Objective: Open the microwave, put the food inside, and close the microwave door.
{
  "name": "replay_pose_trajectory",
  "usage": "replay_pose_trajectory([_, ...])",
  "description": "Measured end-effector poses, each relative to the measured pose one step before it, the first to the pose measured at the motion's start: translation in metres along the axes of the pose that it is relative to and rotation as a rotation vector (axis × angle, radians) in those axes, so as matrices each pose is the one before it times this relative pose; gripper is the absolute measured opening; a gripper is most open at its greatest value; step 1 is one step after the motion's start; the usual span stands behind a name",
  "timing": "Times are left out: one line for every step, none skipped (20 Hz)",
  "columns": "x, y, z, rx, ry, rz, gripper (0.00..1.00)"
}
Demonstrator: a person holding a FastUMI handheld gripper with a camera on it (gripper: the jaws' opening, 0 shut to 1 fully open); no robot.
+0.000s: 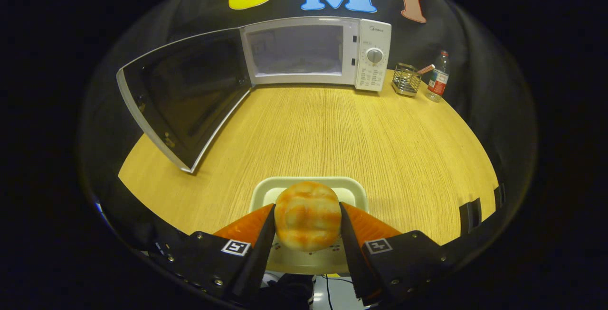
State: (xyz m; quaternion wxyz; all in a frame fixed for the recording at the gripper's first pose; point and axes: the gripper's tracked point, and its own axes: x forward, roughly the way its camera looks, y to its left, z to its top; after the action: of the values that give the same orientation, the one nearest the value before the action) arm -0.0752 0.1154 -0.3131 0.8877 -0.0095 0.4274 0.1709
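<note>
Round bread bun (308,222), golden w/ pale criss-cross grooves, sits between the fingers (266,234), both pressing its sides; gripper (308,234) is closed on it. Under the bun: cream rounded-square tray (354,189) w/ raised rim, on a light wood-grain worktop (332,129). Well beyond the fingers, white boxy microwave (316,52), round dial on its right panel, dark-glass door (183,96) swung wide open to the left, cavity bare. Right of it: wire-mesh holder (406,80) w/ a stick-like item inside, then clear plastic bottle (439,78).

Mock kitchen booth, microwave (316,53) on wooden table (332,129), black cloth wall (475,44)
</note>
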Motion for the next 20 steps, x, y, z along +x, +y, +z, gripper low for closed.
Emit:
replay_pose_trajectory([-0.00121, -0.00045, 0.01085, 0.00833, -0.01685, 0.00602, 0.73])
replay_pose_trajectory([-0.00078, 0.00143, 0.00891, 0.00826, -0.01667, 0.00482, 0.73])
replay_pose_trajectory([-0.00073, 0.00123, 0.01266, 0.00995, -0.01883, 0.00894, 0.73])
replay_pose_trajectory([0.00162, 0.00168, 0.00891, 0.00807, -0.01536, 0.00787, 0.73])
replay_pose_trajectory([0.00077, 0.00260, 0.01371, 0.00860, -0.02092, 0.01299, 0.73])
replay_pose_trajectory([0.00222, 0.00207, 0.00948, 0.00522, -0.01650, 0.00695, 0.73])
replay_pose_trajectory([0.00254, 0.00134, 0.01163, 0.00022, -0.01798, 0.00063, 0.73])
replay_pose_trajectory([0.00349, 0.00150, 0.01259, -0.00740, -0.02139, -0.00032, 0.73])
replay_pose_trajectory([0.00328, 0.00261, 0.01027, -0.00500, -0.01407, 0.00310, 0.73])
replay_pose_trajectory([0.00394, 0.00380, 0.00864, -0.00225, -0.01567, 0.00836, 0.73])
replay_pose_trajectory([0.00419, 0.00407, 0.01166, -0.00166, -0.01714, 0.00981, 0.73])
replay_pose_trajectory([0.00552, 0.00203, 0.00981, 0.00063, -0.01637, 0.00609, 0.73])
replay_pose_trajectory([0.00540, 0.00242, 0.00934, 0.00158, -0.01720, 0.00414, 0.73])
replay_pose_trajectory([0.00611, 0.00227, 0.01033, 0.00529, -0.01919, 0.00580, 0.73])
replay_pose_trajectory([0.00680, 0.00268, 0.00923, 0.00980, -0.01965, 0.00568, 0.72])
replay_pose_trajectory([0.00632, 0.00239, 0.00784, 0.01186, -0.01642, 0.00726, 0.72])
replay_pose_trajectory([0.00813, 0.00251, 0.00833, 0.01663, -0.01586, 0.00890, 0.72])
replay_pose_trajectory([0.00741, 0.00201, 0.00762, 0.01692, -0.01783, 0.00608, 0.72])
replay_pose_trajectory([0.00822, 0.00134, 0.00766, 0.01523, -0.01547, 0.00556, 0.72])
replay_pose_trajectory([0.00788, 0.00185, 0.00687, 0.01639, -0.01775, 0.00560, 0.72])
